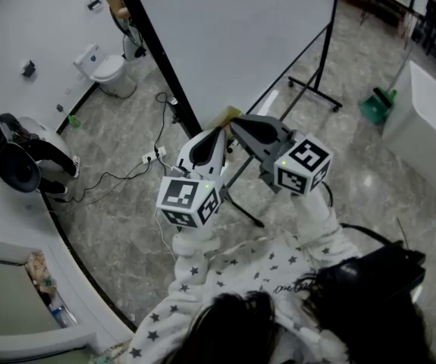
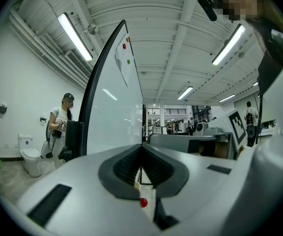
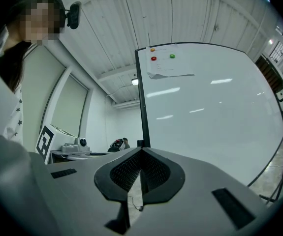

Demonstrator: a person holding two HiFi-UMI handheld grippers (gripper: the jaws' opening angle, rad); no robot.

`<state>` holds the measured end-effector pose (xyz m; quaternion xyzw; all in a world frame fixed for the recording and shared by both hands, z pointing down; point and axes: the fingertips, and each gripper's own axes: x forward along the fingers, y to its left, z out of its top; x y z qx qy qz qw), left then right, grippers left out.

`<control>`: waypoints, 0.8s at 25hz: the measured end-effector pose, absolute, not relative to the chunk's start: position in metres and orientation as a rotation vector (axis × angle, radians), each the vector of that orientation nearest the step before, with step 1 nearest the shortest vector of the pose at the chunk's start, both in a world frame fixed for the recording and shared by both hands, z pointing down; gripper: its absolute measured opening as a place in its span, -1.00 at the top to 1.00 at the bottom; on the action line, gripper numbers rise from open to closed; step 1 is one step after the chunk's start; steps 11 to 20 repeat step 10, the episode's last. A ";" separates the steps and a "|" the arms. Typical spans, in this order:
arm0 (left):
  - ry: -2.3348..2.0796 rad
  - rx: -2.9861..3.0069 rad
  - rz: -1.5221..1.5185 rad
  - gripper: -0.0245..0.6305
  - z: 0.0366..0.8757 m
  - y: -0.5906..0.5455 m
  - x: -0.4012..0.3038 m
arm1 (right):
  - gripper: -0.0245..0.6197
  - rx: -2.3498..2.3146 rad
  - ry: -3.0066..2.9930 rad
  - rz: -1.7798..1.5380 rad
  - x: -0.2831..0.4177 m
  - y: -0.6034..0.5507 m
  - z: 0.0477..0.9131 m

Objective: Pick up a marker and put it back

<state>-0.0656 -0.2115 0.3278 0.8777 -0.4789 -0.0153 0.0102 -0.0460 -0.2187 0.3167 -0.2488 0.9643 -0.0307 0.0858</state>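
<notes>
**Both grippers empty, no marker in sight**

I hold both tools up in front of the whiteboard (image 1: 233, 29), and neither has anything in it. My left gripper (image 2: 141, 149) has its jaws pressed together, the ribbed pads meeting in a thin seam with nothing between them. My right gripper (image 3: 141, 151) is the same: jaws fully together, nothing clamped. From the head view the two tips sit near each other, the left gripper (image 1: 219, 133) just beside the right gripper (image 1: 237, 124), both pointing toward the board's lower edge.

I cannot find the marker in any view. The right gripper view shows the board face (image 3: 215, 112) with a sheet of paper (image 3: 170, 69) and three small magnets (image 3: 154, 58) near its top corner, but no pen on it. A pale strip (image 1: 269, 99) runs along the board's bottom edge in the head view and may be its ledge; a tan thing (image 1: 227, 115) lies just past my jaw tips, and I cannot tell what it is.

My reading is that no part of the task is under way right now. With both tools closed and empty, either the pick-up has not begun or the marker is already back; the pictures do not settle which. If it has not begun, I need to locate the marker, open one gripper, take it, and return it.
</notes>
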 end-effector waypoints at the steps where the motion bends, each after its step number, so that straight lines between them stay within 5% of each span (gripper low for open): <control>1: -1.495 2.739 -0.048 0.92 0.328 -0.212 -0.066 | 0.91 -0.745 2.873 -0.089 -0.046 -0.219 0.317; 20: -1.492 2.738 -0.049 0.92 0.326 -0.211 -0.064 | 0.91 -0.774 2.863 -0.085 -0.040 -0.218 0.316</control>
